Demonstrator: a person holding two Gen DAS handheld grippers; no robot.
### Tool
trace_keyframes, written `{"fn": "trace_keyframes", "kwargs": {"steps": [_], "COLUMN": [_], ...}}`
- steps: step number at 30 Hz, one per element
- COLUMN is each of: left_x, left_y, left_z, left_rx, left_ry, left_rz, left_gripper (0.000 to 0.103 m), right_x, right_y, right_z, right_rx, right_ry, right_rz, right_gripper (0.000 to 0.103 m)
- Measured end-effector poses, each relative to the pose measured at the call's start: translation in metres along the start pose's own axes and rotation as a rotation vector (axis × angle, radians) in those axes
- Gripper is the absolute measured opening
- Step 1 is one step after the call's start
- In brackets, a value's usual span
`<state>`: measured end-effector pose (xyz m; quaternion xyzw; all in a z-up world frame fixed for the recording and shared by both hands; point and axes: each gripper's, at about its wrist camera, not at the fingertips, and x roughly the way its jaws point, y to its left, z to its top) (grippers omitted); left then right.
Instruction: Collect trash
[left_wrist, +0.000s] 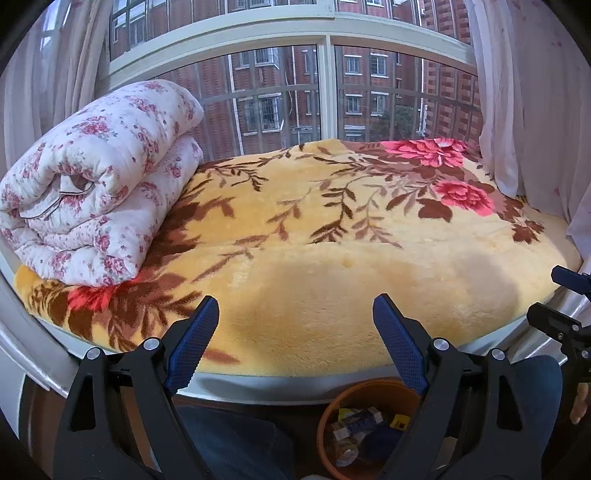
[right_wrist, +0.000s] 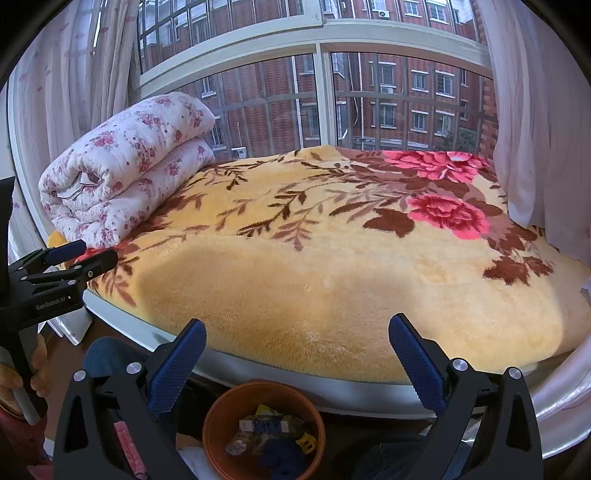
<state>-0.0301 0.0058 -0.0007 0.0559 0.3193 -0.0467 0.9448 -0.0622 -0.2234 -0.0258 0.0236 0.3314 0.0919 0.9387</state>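
Note:
An orange bin (left_wrist: 360, 391) stands on the floor below the bed edge and holds several wrappers and crumpled scraps (left_wrist: 356, 424). It also shows in the right wrist view (right_wrist: 221, 413) with the same trash (right_wrist: 269, 435) inside. My left gripper (left_wrist: 295, 306) is open and empty, held above the bed's near edge and the bin. My right gripper (right_wrist: 297, 328) is open and empty, also above the bed edge. The left gripper shows at the left of the right wrist view (right_wrist: 85, 254). The right gripper shows at the right edge of the left wrist view (left_wrist: 565, 291).
A yellow floral blanket (left_wrist: 332, 240) covers the bed. A folded pink-flowered quilt (left_wrist: 92, 184) lies at the back left. A barred window (left_wrist: 325, 92) and curtains (left_wrist: 528, 92) stand behind. The person's jeans-clad legs (left_wrist: 229, 443) are beside the bin.

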Motion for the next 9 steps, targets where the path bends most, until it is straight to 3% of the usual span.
{"fn": "trace_keyframes", "kwargs": {"steps": [9], "left_x": [0.0016], "left_y": [0.0012], "left_z": [-0.0009], "left_rx": [-0.007], "left_ry": [0.009], "left_rz": [-0.005], "left_gripper": [0.083], "right_x": [0.0004], "right_y": [0.0004], "right_z": [-0.0009], "right_rx": [0.000], "right_ry": [-0.001], "right_rz": [-0.004], "right_gripper": [0.098]}}
